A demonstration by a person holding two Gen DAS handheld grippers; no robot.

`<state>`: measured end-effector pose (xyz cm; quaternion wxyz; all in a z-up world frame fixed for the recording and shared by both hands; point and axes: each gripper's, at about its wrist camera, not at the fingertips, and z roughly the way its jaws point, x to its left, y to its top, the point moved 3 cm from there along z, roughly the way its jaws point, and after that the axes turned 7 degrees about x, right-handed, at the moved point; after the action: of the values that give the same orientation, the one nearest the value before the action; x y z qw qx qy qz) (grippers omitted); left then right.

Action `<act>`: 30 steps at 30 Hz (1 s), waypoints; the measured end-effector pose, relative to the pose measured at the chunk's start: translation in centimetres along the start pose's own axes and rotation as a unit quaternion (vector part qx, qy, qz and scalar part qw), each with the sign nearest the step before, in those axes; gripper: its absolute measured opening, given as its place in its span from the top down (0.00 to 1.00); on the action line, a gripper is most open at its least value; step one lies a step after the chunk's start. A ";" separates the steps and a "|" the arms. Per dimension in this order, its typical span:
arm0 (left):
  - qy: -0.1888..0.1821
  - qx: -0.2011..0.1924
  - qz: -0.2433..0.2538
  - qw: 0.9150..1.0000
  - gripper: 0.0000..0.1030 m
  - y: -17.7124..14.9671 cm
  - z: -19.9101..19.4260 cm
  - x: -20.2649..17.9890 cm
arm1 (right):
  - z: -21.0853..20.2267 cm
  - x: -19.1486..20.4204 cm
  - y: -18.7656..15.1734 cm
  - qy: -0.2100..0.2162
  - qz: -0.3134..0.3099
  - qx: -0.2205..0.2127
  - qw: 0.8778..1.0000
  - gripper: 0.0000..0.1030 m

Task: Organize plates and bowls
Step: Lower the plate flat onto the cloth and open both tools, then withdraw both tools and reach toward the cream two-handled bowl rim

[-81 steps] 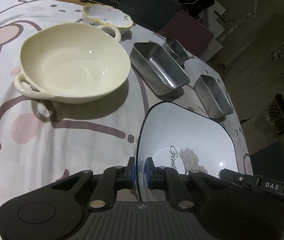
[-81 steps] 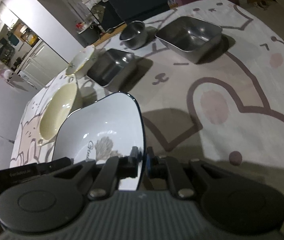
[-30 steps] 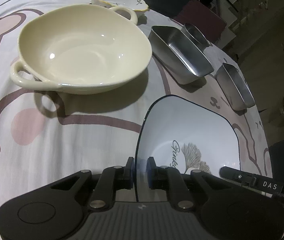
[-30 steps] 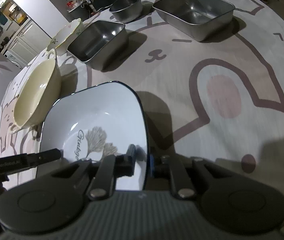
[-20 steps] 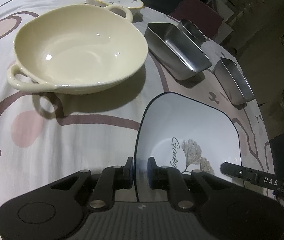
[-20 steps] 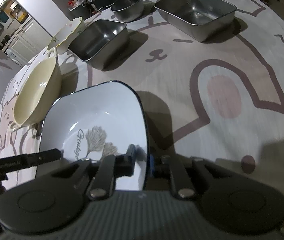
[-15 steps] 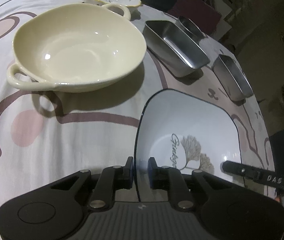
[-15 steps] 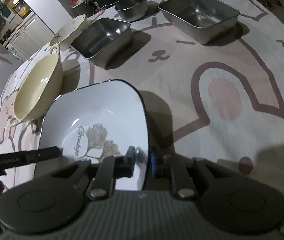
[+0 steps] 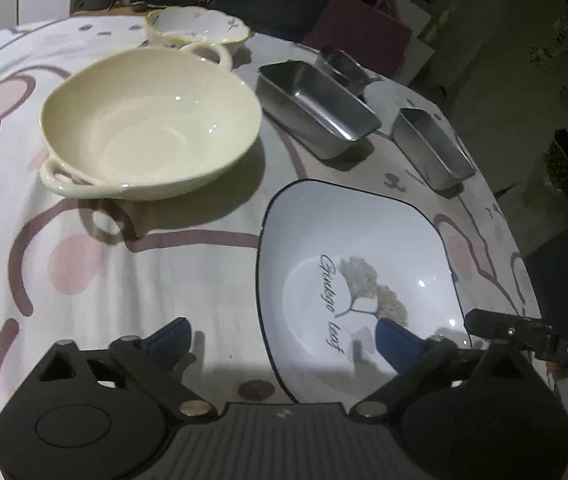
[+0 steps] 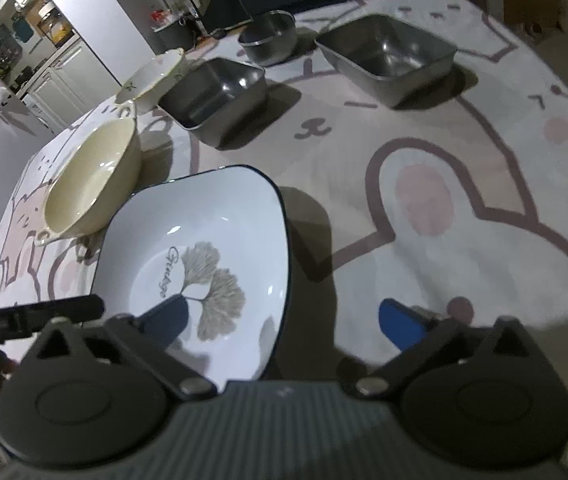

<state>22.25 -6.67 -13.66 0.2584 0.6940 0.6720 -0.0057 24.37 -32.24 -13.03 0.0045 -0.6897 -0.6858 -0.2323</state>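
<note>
A white squarish plate [image 9: 358, 264] with a dark rim and a ginkgo leaf print rests on the tablecloth; it also shows in the right wrist view [image 10: 204, 256]. My left gripper [image 9: 284, 338] is open, its jaws straddling the plate's left rim. My right gripper [image 10: 284, 316] is open, straddling the plate's right rim. A cream two-handled bowl [image 9: 150, 120] sits beyond the plate, also in the right wrist view [image 10: 92, 184]. A small floral bowl [image 9: 198, 30] stands behind it.
Two rectangular steel trays [image 10: 216, 94] [image 10: 388, 54] and a round steel bowl [image 10: 270, 36] stand at the far side of the bunny-print tablecloth [image 10: 464, 184]. The table edge curves off to the right. Cabinets and dark furniture lie beyond.
Both grippers were shut on the plate's opposite rims and have opened. The plate has come down and now lies on the tablecloth.
</note>
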 end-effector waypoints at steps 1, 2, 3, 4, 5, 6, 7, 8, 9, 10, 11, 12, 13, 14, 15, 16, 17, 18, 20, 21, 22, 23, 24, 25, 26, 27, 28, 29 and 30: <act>0.001 -0.002 0.005 1.000 0.01 -0.2 -0.4 -0.1 | -0.3 0.1 -0.3 -0.001 -0.001 -0.003 1.000 0.00; 0.001 -0.004 0.012 1.000 0.00 -0.3 -0.8 -0.3 | -0.7 0.0 -0.5 -0.002 0.000 -0.005 1.000 0.00; 0.001 -0.005 0.018 1.000 0.00 -0.5 -1.2 -0.5 | -1.1 0.0 -0.7 -0.004 0.000 -0.007 1.000 0.00; -0.001 -0.007 0.025 1.000 0.00 -0.6 -1.6 -0.7 | -1.5 0.1 -0.9 -0.006 -0.002 -0.011 1.000 0.00; -0.003 -0.009 0.033 0.999 0.00 -0.8 -2.0 -0.8 | -1.9 0.2 -1.1 -0.011 -0.007 -0.015 1.000 0.00; -0.004 -0.011 0.038 0.999 0.00 -0.9 -2.4 -1.0 | -2.3 0.3 -1.3 -0.015 -0.012 -0.021 1.000 0.00; -0.004 -0.015 0.044 0.999 0.00 -1.1 -3.0 -1.1 | -2.7 0.5 -1.5 -0.018 -0.017 -0.027 0.999 0.00; -0.004 -0.020 0.049 0.999 0.00 -1.3 -3.5 -1.3 | -3.1 0.8 -1.7 -0.020 -0.020 -0.033 0.999 0.00; -0.005 -0.024 0.054 0.998 0.00 -1.5 -4.0 -1.4 | -3.6 0.9 -1.8 -0.020 -0.023 -0.039 0.999 0.00; -0.004 -0.029 0.059 0.998 0.00 -1.6 -4.4 -1.5 | -4.1 1.0 -1.9 -0.018 -0.023 -0.045 0.999 0.00; -0.003 -0.035 0.063 0.997 0.00 -1.7 -5.0 -1.6 | -4.6 1.1 -2.0 -0.014 -0.023 -0.050 0.998 0.00; -0.003 -0.041 0.065 0.997 0.00 -1.8 -5.5 -1.6 | -5.1 1.2 -2.2 -0.011 -0.023 -0.056 0.998 0.00; -0.003 -0.046 0.067 0.997 0.00 -1.9 -6.1 -1.6 | -5.6 1.4 -2.3 -0.008 -0.024 -0.061 0.998 0.00; -0.004 -0.052 0.069 0.996 0.00 -2.0 -6.7 -1.5 | -6.1 1.6 -2.4 -0.005 -0.026 -0.068 0.997 0.00; -0.005 -0.057 0.071 0.996 0.00 -2.0 -7.2 -1.5 | -6.7 1.8 -2.5 -0.001 -0.028 -0.074 0.997 0.00; -0.004 -0.061 0.074 0.995 0.00 -2.0 -7.8 -1.5 | -7.4 2.0 -2.6 0.004 -0.030 -0.081 0.996 0.00; -0.003 -0.067 0.077 0.995 0.00 -2.0 -8.5 -1.4 | -8.1 2.2 -2.6 0.009 -0.031 -0.089 0.995 0.00; 0.000 -0.075 0.080 0.994 0.00 -1.9 -9.1 -1.3 | -8.6 2.5 -2.6 0.013 -0.032 -0.099 0.994 0.00; 0.010 -0.097 0.084 0.992 0.00 -1.8 -10.5 -1.1 | -9.9 3.3 -2.5 0.020 -0.040 -0.120 0.992 0.00; 0.017 -0.107 0.087 0.990 0.00 -1.6 -11.1 -0.9 | -10.4 3.7 -2.5 0.023 -0.044 -0.130 0.990 0.00; 0.024 -0.116 0.087 0.989 0.00 -1.4 -11.6 -0.6 | -10.9 4.2 -2.4 0.025 -0.050 -0.139 0.989 0.00; 0.032 -0.126 0.087 0.988 0.00 -1.2 -12.2 -0.4 | -11.3 4.6 -2.3 0.027 -0.055 -0.146 0.987 0.00; 0.037 -0.135 0.087 0.986 0.00 -0.9 -12.7 -0.1 | -11.6 5.0 -2.1 0.029 -0.058 -0.153 0.986 0.00; 0.041 -0.144 0.085 0.985 0.00 -0.6 -13.1 0.3 | -11.8 5.4 -1.9 0.031 -0.063 -0.159 0.985 0.00; 0.045 -0.155 0.082 0.984 0.00 -0.2 -13.6 0.7 | -11.9 5.8 -1.6 0.033 -0.067 -0.163 0.984 0.00; 0.050 -0.164 0.078 0.982 0.00 0.3 -14.1 1.2 | -11.9 6.3 -1.2 0.035 -0.072 -0.166 0.983 0.00; 0.055 -0.173 0.073 0.981 0.00 0.7 -14.5 1.7 | -12.0 6.9 -0.9 0.036 -0.080 -0.172 0.981 0.00; 0.059 -0.181 0.069 0.979 0.00 1.2 -14.9 2.1 | -11.9 7.4 -0.5 0.035 -0.086 -0.179 0.979 0.00; 0.062 -0.189 0.066 0.978 0.00 1.8 -15.2 2.6 | -11.8 7.9 -0.2 0.034 -0.091 -0.187 0.978 0.00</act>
<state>19.01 1.40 -0.77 0.3424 0.6746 0.6282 0.1815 20.11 -28.58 0.08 -0.1225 -0.6049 -0.6896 -0.3789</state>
